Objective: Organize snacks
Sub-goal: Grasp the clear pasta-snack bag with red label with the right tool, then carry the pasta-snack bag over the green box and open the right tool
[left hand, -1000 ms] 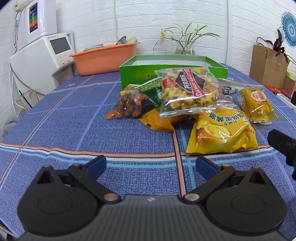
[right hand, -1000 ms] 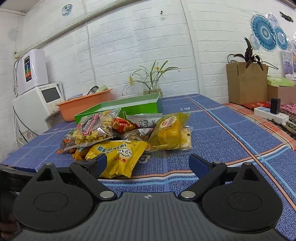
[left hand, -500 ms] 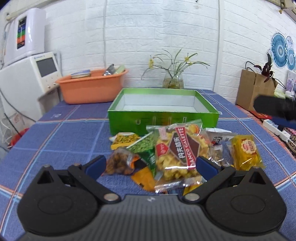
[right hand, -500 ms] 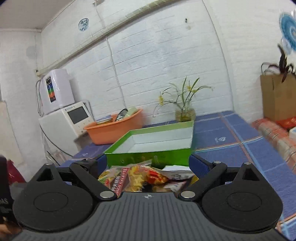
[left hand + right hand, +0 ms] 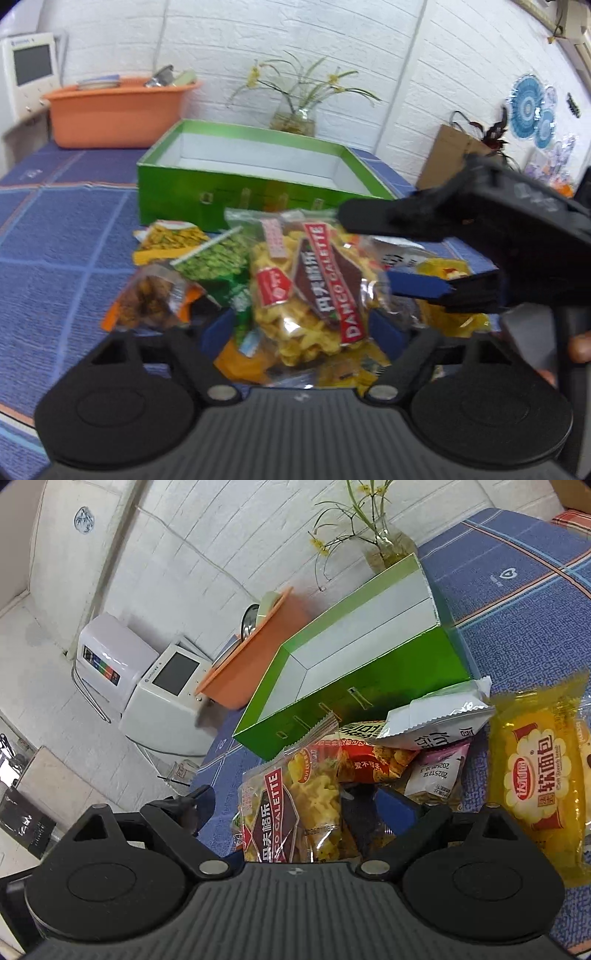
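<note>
A clear bag of yellow galette biscuits (image 5: pixel 306 280) tops a pile of snack packets on the blue tablecloth, in front of an empty green box (image 5: pixel 258 199). My left gripper (image 5: pixel 301 332) straddles the near end of that bag. Its jaws are closing, and the pads do not visibly press on it. My right gripper (image 5: pixel 369 251) reaches in from the right, rolled on its side, at the bag's right edge. In the right wrist view the same bag (image 5: pixel 295 805) lies between the wide-open fingers of the right gripper (image 5: pixel 297 806), with the green box (image 5: pixel 369 686) beyond.
Around the bag lie a green pea packet (image 5: pixel 218 258), a brown nut packet (image 5: pixel 147 299), a white packet (image 5: pixel 436 720) and a yellow soft-bread packet (image 5: pixel 535 775). Behind the box stand an orange basin (image 5: pixel 114 110), a plant vase (image 5: pixel 291 114), a white appliance (image 5: pixel 162 686) and a paper bag (image 5: pixel 447 155).
Both grippers have moved in over the snack pile. The left jaws have narrowed around the galette bag. The right gripper has rolled sideways and entered the left wrist view from the right.
</note>
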